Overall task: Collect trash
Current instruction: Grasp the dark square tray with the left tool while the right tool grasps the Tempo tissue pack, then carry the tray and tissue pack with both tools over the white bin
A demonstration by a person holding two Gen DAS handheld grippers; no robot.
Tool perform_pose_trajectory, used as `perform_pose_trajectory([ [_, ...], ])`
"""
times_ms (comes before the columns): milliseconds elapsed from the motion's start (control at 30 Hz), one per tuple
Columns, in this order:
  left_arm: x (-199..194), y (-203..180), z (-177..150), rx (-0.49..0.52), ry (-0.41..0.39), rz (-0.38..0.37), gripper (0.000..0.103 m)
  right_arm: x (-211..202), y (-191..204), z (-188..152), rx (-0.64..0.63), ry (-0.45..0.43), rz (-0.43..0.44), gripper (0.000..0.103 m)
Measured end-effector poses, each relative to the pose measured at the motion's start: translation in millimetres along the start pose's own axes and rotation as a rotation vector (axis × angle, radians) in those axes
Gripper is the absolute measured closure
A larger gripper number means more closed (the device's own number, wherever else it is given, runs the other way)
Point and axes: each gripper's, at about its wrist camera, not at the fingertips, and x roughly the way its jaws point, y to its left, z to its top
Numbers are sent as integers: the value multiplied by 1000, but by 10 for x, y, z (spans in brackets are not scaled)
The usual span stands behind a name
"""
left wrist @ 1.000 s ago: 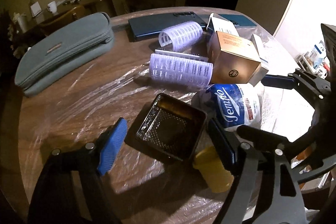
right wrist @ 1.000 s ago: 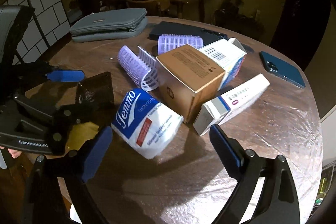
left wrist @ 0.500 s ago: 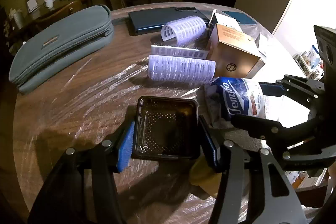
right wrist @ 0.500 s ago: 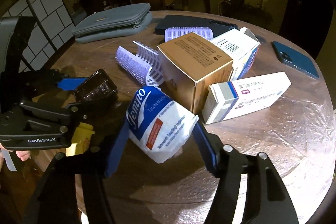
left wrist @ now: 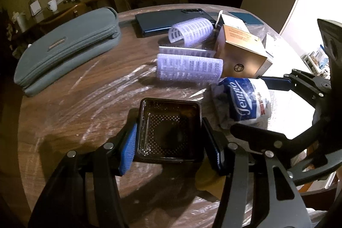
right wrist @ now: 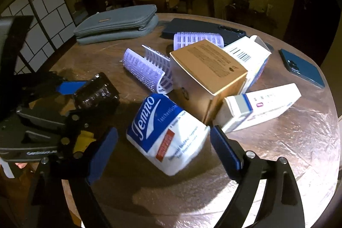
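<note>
My left gripper (left wrist: 170, 147) is shut on a black plastic tray (left wrist: 168, 130), its blue pads pressed against the tray's two sides near the table's front edge; the tray also shows in the right wrist view (right wrist: 96, 93). My right gripper (right wrist: 163, 149) is open around a blue and white tissue pack (right wrist: 164, 131), with a gap on both sides. The pack lies on the table and also shows in the left wrist view (left wrist: 243, 102). A yellow object (left wrist: 208, 182) sits under the left gripper's right finger.
On the round wooden table (left wrist: 74, 104) lie purple hair rollers (left wrist: 188, 69), a gold box (right wrist: 209, 78), a white medicine box (right wrist: 263, 106), a barcode carton (right wrist: 250, 57), a grey pouch (left wrist: 68, 46), a dark phone (left wrist: 171, 19) and a blue phone (right wrist: 303, 67).
My left gripper moved in and closed on the black tray. My right gripper moved forward around the tissue pack, narrowing and then widening a little.
</note>
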Motion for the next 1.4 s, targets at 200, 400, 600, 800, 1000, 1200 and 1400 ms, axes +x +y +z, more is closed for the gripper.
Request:
perform_pose_trajectory([
  [200,-7,115,-3,-15,2,18,46,123,40,65,-14,7,-32,22],
  [400,-18,141,-5,-23,-4,23,46,92,19,55,-18,-3,-33,37],
  [600,-28,135,2,-24,-8,25,46,-1,41,27,-40,-16,-46,38],
  [800,-83,105,4,-27,-18,24,46,-155,28,-7,-51,-30,-63,38],
  [1000,-175,56,-14,-26,-28,21,46,-306,-10,-93,-65,-37,-78,38],
  [1200,-323,-25,-38,-18,-44,18,46,-444,-44,-224,-75,-35,-81,38],
  [1400,-464,-166,-119,-7,-51,17,46,-550,-70,-347,-80,-28,-80,38],
])
